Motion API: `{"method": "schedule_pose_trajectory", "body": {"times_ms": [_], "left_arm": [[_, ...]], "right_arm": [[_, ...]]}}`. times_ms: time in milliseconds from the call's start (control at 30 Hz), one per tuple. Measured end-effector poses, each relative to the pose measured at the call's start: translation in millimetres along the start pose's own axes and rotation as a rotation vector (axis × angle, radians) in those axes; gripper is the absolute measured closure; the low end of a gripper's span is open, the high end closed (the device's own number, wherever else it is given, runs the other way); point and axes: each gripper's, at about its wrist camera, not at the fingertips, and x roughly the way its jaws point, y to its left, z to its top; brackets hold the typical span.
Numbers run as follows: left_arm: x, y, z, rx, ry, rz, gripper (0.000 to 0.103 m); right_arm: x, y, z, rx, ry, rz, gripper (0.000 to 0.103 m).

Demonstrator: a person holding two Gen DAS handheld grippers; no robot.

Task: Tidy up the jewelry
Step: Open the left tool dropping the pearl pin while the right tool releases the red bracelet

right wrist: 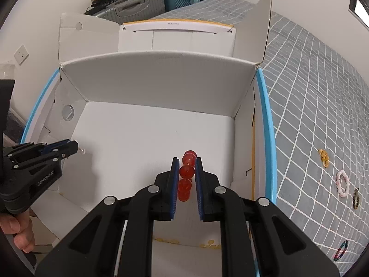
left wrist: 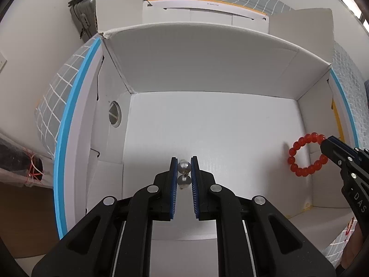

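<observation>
Furthest left, the left gripper (left wrist: 184,168) hangs inside the open white cardboard box (left wrist: 207,69), its blue pads closed on a piece of pearl jewelry (left wrist: 184,166): one silvery bead sits clamped between the pad tips and a second bead lies just behind it, nearer the camera, between the pads. Below the fingers is the bare white box floor, and ahead of them stands the far wall. From the right wrist camera the same gripper (right wrist: 76,149) enters at the left edge, a pale bead showing at its tip. To its right, the right gripper (right wrist: 187,168) also reaches into the box, its blue pads clamped on a red bead bracelet (right wrist: 187,173); three red beads line up between the fingers and one more pokes out past the tips. In the left wrist view that bracelet (left wrist: 304,157) hangs as a full ring from the right gripper's tip (left wrist: 327,142), close to the box's right wall. Right of that gripper, beyond the box's blue-edged side, a grey checked bedspread (right wrist: 311,92) carries more jewelry lying well apart from the box: an amber piece (right wrist: 324,157), a pale pink bead bracelet (right wrist: 342,183), a dark piece (right wrist: 356,198) just beside it, and a multicoloured one (right wrist: 341,250) nearer the camera.
</observation>
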Motion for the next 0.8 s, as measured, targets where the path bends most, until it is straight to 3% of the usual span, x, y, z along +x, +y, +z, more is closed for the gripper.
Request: {"method": "schedule_pose_trajectory", "body": {"times_ms": [100, 200, 233, 267, 367, 567, 800], "left_arm": [[2.3, -1.3, 0.3, 0.002, -0.002, 0.008, 0.089], [-1.9, -2.8, 0.6, 0.001, -0.023, 0.013, 0.059], [-4.5, -3.0, 0.8, 0.001, -0.035, 0.016, 0.049], [-7.4, -3.2, 0.1, 0.001, -0.047, 0.021, 0.045], [-14.7, -2.9, 1.2, -0.003, -0.064, 0.016, 0.033], [-28.9, -1.9, 3.3, -0.009, -0.114, 0.036, 0.015], [-37.3, -1.7, 4.7, -0.024, -0.147, 0.036, 0.006]], "right_arm": [[0.8, -0.7, -0.6, 0.004, -0.002, -0.001, 0.089], [-1.4, -2.5, 0.8, 0.015, -0.009, 0.001, 0.089], [-2.3, -2.5, 1.4, 0.017, -0.009, 0.004, 0.084], [-3.8, -2.8, 1.0, 0.019, -0.013, 0.005, 0.071], [-10.3, -2.9, 1.0, 0.022, -0.037, -0.001, 0.05], [-22.9, -2.4, 4.3, 0.013, -0.076, -0.063, 0.022], [-30.6, -9.1, 7.5, 0.03, -0.079, -0.062, 0.012]]}}
